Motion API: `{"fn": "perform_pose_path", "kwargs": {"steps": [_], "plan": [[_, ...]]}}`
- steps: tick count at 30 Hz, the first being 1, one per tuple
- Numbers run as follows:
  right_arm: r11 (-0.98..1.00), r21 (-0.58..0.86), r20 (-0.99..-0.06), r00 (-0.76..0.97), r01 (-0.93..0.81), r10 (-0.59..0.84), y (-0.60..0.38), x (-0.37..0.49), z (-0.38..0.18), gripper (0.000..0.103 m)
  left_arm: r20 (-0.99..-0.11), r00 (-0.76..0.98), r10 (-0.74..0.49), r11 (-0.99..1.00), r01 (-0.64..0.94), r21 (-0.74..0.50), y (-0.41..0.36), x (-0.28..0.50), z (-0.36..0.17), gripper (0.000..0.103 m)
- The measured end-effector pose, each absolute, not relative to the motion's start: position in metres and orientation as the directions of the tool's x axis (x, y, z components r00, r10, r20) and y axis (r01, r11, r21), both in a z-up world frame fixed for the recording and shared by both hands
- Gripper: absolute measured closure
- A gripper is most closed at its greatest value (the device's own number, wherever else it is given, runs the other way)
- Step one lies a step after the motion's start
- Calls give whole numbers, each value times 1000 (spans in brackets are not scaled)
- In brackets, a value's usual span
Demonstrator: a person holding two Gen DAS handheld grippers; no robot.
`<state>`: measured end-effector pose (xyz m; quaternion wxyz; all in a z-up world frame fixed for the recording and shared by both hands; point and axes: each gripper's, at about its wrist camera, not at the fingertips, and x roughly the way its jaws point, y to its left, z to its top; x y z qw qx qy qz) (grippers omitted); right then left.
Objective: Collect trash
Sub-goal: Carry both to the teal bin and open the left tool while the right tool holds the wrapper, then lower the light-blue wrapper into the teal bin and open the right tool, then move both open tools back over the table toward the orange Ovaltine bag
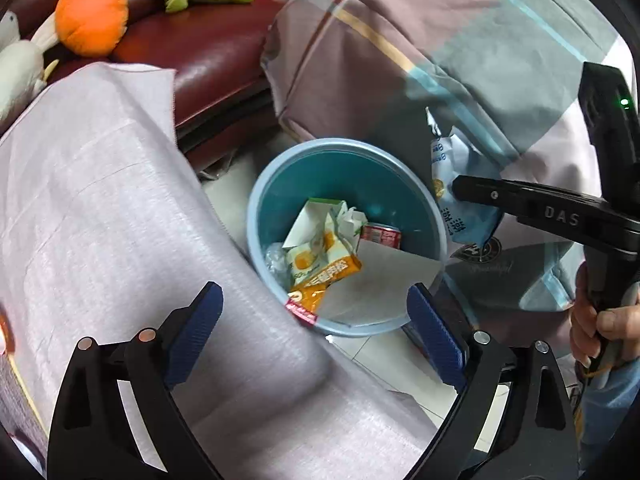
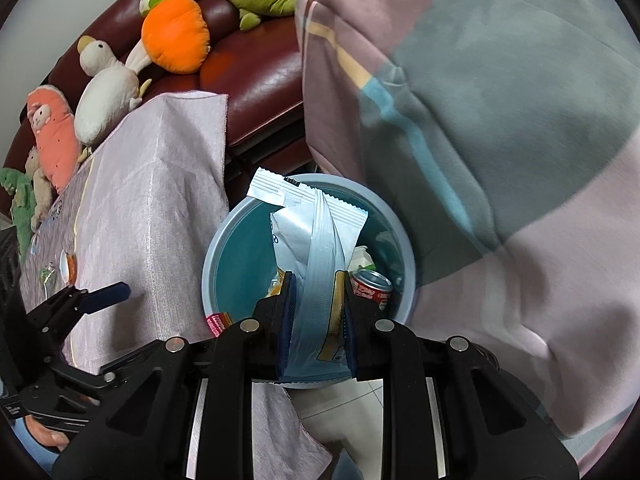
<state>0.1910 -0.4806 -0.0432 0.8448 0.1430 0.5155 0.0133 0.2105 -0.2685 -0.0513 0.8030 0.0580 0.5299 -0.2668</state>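
the right gripper (image 2: 316, 320) has its jaws clamped on a pale blue wrapper (image 2: 316, 280), held over the blue bin (image 2: 218, 264) (cartons, an orange packet and a red can lie inside). the left gripper (image 1: 316, 336) stands wide with nothing between its jaws, beside the cloth-covered counter (image 1: 100, 200).

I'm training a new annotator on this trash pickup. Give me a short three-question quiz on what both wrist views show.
1. True or false: the left tool grips an orange wrapper.
2. What does the right tool hold?
A. red can
B. pale blue wrapper
C. plush carrot
3. Fill in: the red can lies inside the blue ____.

Key:
1. False; its jaws stand open and empty.
2. B, the pale blue wrapper.
3. Bin.
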Motion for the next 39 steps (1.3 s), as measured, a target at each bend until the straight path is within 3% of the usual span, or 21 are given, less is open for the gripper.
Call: {"fn": "perform_pose_path", "kwargs": {"steps": [7,8,9,10,14,18,39], "plan": [[963,250,-874,451,98,181,-464,205,-50,80,-880,314,-356,872,449,-193,-241,211,-51,9],[962,255,-874,449,94,188,-462,207,-51,73,-881,312,-357,875,441,-198,-237,212,-51,9],[962,256,-874,449,93,189,-460,208,-52,59,-880,311,-359,877,436,-203,-235,212,-52,9],[963,252,-873,451,94,185,-458,208,-51,54,-880,310,-360,878,432,-207,-233,212,-53,9],[967,240,-874,452,84,178,-452,209,-48,37,-880,303,-366,881,418,-222,-226,212,-55,9],[971,225,-877,451,78,167,-446,206,-44,29,-876,307,-373,880,416,-229,-219,207,-53,8],[986,166,-874,462,-9,151,-365,175,-1,25,-832,411,-372,913,324,-249,-121,155,-17,4]]}}
